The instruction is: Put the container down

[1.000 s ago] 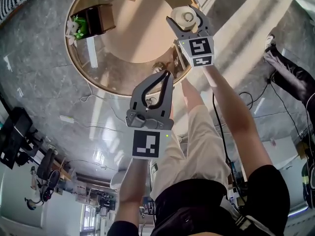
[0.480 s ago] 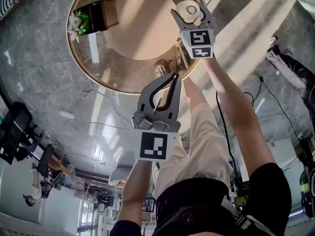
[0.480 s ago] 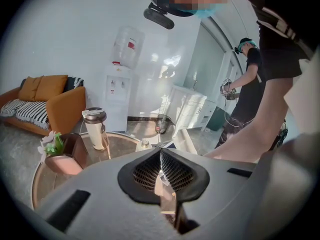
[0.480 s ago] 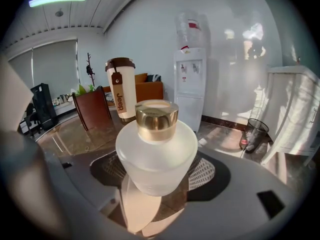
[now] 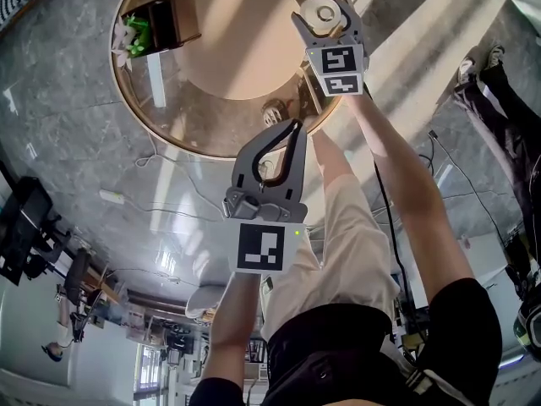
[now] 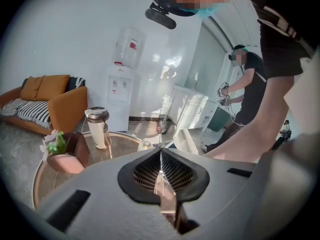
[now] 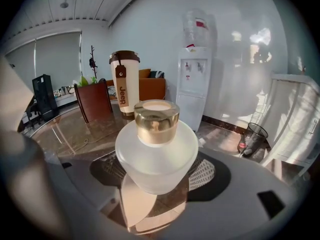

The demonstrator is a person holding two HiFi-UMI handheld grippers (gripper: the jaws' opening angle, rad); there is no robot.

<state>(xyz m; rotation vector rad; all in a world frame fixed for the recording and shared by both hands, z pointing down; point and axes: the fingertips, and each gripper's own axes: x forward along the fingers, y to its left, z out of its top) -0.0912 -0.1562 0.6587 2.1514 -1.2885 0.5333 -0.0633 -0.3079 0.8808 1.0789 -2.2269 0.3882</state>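
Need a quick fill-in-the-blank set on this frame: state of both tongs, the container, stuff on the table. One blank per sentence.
1. The right tongs are shut on a frosted container with a ____ cap.
2. The left tongs are ____, with nothing between them.
3. The tag on the tumbler reads ____.
4. The glass table is ____ in outline.

Missing words: gold; shut; Jeep; round
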